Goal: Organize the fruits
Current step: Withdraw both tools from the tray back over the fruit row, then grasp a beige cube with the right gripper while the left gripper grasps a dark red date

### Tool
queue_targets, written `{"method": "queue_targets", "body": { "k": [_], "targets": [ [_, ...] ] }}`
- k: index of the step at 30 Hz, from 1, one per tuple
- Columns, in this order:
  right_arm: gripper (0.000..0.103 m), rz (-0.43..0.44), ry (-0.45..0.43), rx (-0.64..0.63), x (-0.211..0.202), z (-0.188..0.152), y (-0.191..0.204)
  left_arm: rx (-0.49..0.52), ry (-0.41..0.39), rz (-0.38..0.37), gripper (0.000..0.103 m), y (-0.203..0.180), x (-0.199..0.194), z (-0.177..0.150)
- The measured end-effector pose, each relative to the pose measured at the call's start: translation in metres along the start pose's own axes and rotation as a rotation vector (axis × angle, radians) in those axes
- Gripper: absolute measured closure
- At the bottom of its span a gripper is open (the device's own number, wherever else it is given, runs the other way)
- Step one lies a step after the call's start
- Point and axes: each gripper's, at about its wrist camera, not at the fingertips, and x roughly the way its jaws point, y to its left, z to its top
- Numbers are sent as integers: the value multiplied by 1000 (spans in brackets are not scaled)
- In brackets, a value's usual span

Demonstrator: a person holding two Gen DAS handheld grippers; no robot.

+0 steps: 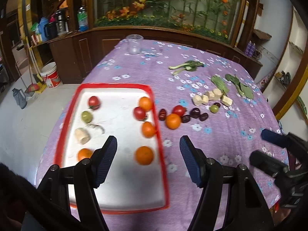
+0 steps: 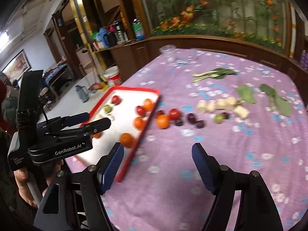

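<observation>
Purple flowered cloth covers the surface (image 1: 221,134) in a wood-panelled room, where a red-rimmed tray (image 1: 154,104) already carries several fruits: four oranges, two tomatoes and a green fruit, beside a pale cut chunk. Just off the tray's right rim lie the leftovers: an orange (image 1: 173,121) touching a tomato (image 1: 179,110), dark dates (image 1: 195,112) around them, and a green fruit (image 1: 214,108) farther right near pale chunks (image 1: 211,95) and leaves (image 1: 240,86).

Left tool (image 1: 148,146) hangs over the tray's near right edge, its fingers spread and nothing between them. Right tool (image 2: 157,152) hovers above bare cloth just beside the tray, fingers likewise spread and empty.

Sorting looks partly done, with the loose cluster seemingly next. A clean pick would likely mean bringing the right tool forward to the loose orange, fingers straddling its widest part and clear of the touching tomato, then closing gently, since round fruit can roll or squirt out. Lifting high enough to clear the raised rim, and releasing low in an open patch of tray, should keep it from knocking its neighbours.
</observation>
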Motion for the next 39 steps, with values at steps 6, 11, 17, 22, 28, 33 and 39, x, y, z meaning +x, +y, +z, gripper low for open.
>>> {"method": "queue_targets", "body": {
  "k": [6, 11, 17, 22, 28, 33, 39],
  "targets": [
    [29, -65, 0, 67, -6, 5, -59, 91, 37, -31, 36, -40, 24, 12],
    [34, -94, 17, 118, 4, 8, -102, 116, 75, -87, 37, -58, 49, 22],
    [43, -96, 43, 109, 29, 18, -137, 173, 107, -134, 37, -87, 79, 30],
    [54, -93, 97, 103, 64, 28, -161, 200, 142, -162, 38, -103, 108, 37],
    [58, -113, 125, 115, 96, 35, -187, 205, 165, -172, 42, -110, 127, 39],
    [58, -119, 132, 124, 110, 43, -198, 188, 188, -175, 46, -109, 137, 39],
    [57, -124, 126, 125, 125, 57, -205, 153, 229, -195, 49, -102, 151, 44]
  ]
}}
